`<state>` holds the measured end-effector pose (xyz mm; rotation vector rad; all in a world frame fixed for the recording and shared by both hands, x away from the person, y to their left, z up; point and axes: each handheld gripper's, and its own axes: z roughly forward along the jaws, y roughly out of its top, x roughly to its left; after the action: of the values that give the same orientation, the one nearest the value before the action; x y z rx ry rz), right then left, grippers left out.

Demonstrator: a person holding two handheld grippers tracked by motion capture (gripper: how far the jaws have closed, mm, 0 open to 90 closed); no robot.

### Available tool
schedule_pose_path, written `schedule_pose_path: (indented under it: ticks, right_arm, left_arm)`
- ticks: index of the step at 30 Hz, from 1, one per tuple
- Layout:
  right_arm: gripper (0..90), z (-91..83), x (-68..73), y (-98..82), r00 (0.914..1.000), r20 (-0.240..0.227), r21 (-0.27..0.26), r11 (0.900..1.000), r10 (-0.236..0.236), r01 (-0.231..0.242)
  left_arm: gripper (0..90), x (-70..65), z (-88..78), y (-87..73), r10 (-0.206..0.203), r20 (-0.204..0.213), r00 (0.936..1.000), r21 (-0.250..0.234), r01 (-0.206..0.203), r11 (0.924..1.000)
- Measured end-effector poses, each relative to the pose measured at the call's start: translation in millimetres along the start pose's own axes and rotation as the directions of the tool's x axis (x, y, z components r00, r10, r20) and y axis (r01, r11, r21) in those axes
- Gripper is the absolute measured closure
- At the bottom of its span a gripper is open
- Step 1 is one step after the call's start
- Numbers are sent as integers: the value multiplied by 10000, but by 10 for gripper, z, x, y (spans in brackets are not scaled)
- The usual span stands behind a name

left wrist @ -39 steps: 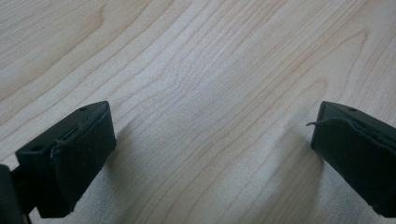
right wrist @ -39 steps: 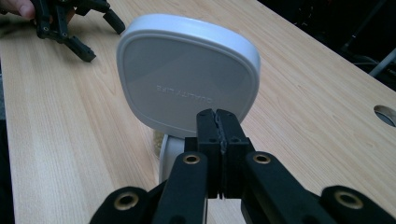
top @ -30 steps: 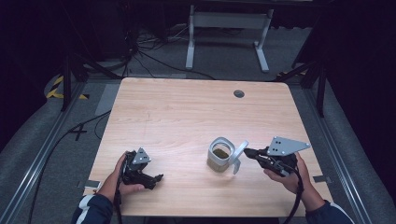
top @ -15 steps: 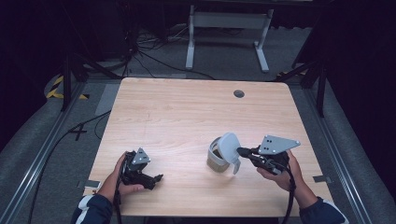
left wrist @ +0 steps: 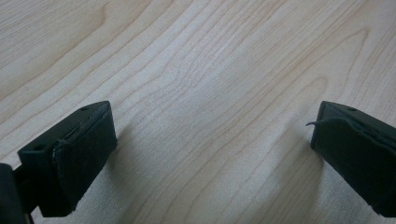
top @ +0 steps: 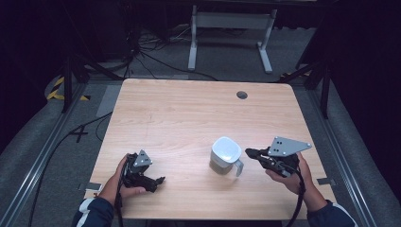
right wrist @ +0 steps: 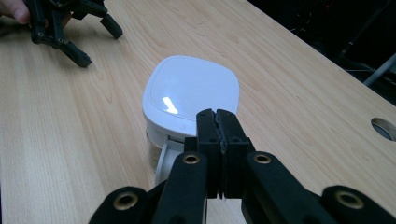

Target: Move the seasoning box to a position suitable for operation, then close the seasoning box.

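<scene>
A white lidded container [top: 226, 153] with a handle [top: 238, 168] stands on the wooden table [top: 189, 113], right of centre near the front. Its rounded square lid [right wrist: 191, 93] lies flat and shut on top. My right gripper [top: 248, 152] sits just right of the container, jaws pressed together with nothing between them. In the right gripper view the tips of this gripper [right wrist: 218, 126] hover at the lid's near edge; I cannot tell if they touch it. My left gripper [top: 158, 182] rests at the front left. In its own view the left gripper [left wrist: 210, 154] is open over bare wood.
A round cable hole [top: 242, 95] sits near the table's far edge. Beyond the table are a white metal stand [top: 227, 28] and floor cables. The left gripper [right wrist: 100, 46] lies well apart from the container.
The container's lid stood open a second ago, showing the contents; it swung down and now lies shut. The right gripper moved slightly left with it. The left hand stayed put.
</scene>
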<state>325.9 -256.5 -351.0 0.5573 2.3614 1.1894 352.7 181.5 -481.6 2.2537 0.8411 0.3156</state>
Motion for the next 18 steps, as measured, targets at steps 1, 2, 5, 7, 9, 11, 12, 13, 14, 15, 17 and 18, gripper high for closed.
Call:
schedule_pose_path:
  ticks: [1,2,5,7,9,11,12,13,14,15,17,18]
  right_arm:
    - [876,-17,-2,-8,10000,35,35,10000,0,0]
    - [858,-31,-10,-18,9999,111,42,10000,-49,49]
    - [836,-75,-27,-61,9999,152,120,9999,-54,52]
    - [828,-99,-34,-87,9998,188,142,9999,3,-6]
    - [807,-174,-48,-164,9995,309,245,9997,12,-20]
    - [784,-222,-60,-213,9990,440,283,9996,17,-30]
    - [780,-251,-70,-247,9984,560,348,9994,42,-62]
    - [775,-281,-83,-283,9983,585,371,9993,81,-103]
    - [763,-307,-97,-324,9979,639,361,9993,95,-118]
    - [741,-335,-105,-367,9972,730,386,9991,137,-165]
    - [712,-389,-119,-470,9965,813,402,9990,179,-212]
    - [693,-422,-128,-543,9960,880,443,9988,161,-201]
  left_arm:
    - [5,-1,0,0,-21,5,10000,4,21,10000]
    - [5,-1,1,0,-47,29,10000,2,47,10000]
    - [2,13,6,5,77,102,9999,1,-77,10000]
    - [2,11,7,4,50,94,9999,-13,-49,10000]
    - [2,12,8,5,52,99,9999,-11,-52,10000]
    - [2,14,9,6,68,108,9999,-11,-68,10000]
    - [2,12,10,8,43,125,9999,-2,-43,10000]
    - [2,14,13,9,52,130,9999,-17,-52,10000]
    - [2,15,13,12,68,128,9999,1,-68,10000]
    - [2,16,17,14,74,150,9999,-23,-73,10000]
    - [2,16,18,14,71,149,9999,-25,-71,10000]
    - [2,16,18,14,72,148,9999,-25,-71,10000]
